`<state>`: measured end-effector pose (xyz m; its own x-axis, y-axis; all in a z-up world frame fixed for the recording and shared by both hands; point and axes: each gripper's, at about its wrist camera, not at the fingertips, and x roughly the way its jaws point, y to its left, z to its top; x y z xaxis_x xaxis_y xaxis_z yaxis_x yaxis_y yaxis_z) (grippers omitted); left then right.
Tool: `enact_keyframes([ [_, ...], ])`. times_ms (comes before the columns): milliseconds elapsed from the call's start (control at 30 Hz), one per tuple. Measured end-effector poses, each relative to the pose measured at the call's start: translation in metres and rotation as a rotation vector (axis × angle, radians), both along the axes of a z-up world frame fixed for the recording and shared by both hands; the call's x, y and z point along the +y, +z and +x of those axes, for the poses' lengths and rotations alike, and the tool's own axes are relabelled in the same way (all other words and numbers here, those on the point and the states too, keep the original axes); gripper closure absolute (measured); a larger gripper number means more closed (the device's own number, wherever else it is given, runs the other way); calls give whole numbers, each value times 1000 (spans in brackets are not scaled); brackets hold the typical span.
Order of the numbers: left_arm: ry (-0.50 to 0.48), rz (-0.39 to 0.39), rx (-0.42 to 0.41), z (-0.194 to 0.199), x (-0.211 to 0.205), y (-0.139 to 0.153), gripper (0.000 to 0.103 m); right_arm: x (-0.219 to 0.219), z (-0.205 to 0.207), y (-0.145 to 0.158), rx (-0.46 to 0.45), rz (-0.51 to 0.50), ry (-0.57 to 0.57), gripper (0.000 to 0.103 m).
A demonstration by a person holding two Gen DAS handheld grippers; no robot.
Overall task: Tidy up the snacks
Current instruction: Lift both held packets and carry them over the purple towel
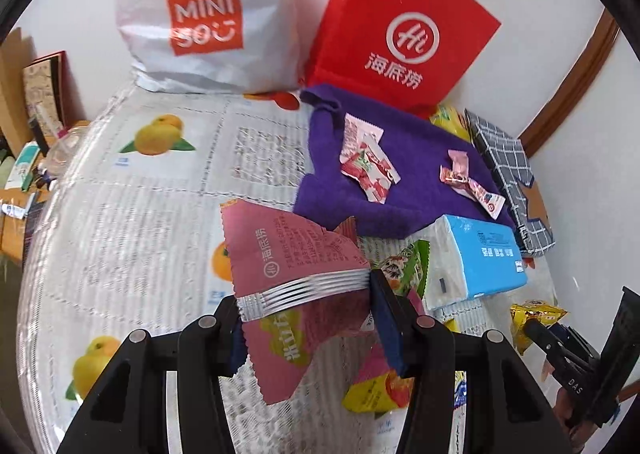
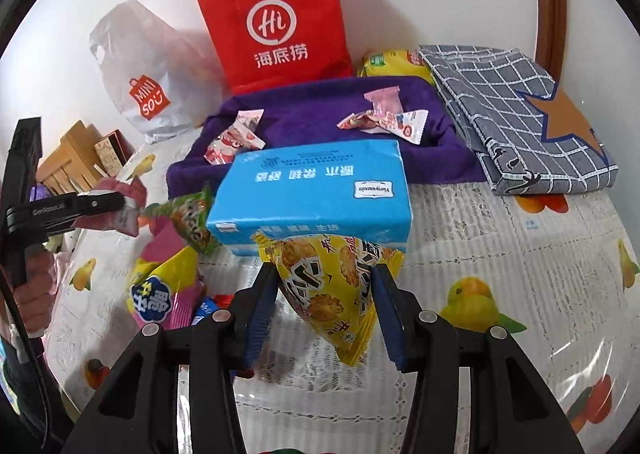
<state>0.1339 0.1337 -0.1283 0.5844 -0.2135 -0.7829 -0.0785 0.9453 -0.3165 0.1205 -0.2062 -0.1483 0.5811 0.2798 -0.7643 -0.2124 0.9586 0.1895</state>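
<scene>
My left gripper (image 1: 308, 298) is shut on a pink snack packet (image 1: 292, 250), held above the table by its crimped silver seam. In the right wrist view my right gripper (image 2: 324, 278) is shut on a yellow rice-cracker packet (image 2: 324, 294), which hangs point-down between the blue pads. A purple towel (image 1: 400, 182) beyond both grippers carries several small pink and red candy packets (image 1: 368, 166). Loose snacks, a green packet (image 2: 192, 222) and a yellow-and-blue one (image 2: 160, 294), lie between the two grippers.
A blue tissue pack (image 2: 320, 190) lies just in front of the towel. A red paper bag (image 1: 400, 34) and a white plastic bag (image 1: 208, 14) stand against the back wall. A folded grey checked cloth (image 2: 516, 110) is at the right. A fruit-print cover (image 1: 140, 214) spans the table.
</scene>
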Motion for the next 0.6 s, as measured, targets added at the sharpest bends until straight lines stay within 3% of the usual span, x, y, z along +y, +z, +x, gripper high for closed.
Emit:
enact_keyframes([
  [600, -99, -6, -45, -47, -31, 23, 53, -1, -21, 27, -35, -20, -55, 55],
])
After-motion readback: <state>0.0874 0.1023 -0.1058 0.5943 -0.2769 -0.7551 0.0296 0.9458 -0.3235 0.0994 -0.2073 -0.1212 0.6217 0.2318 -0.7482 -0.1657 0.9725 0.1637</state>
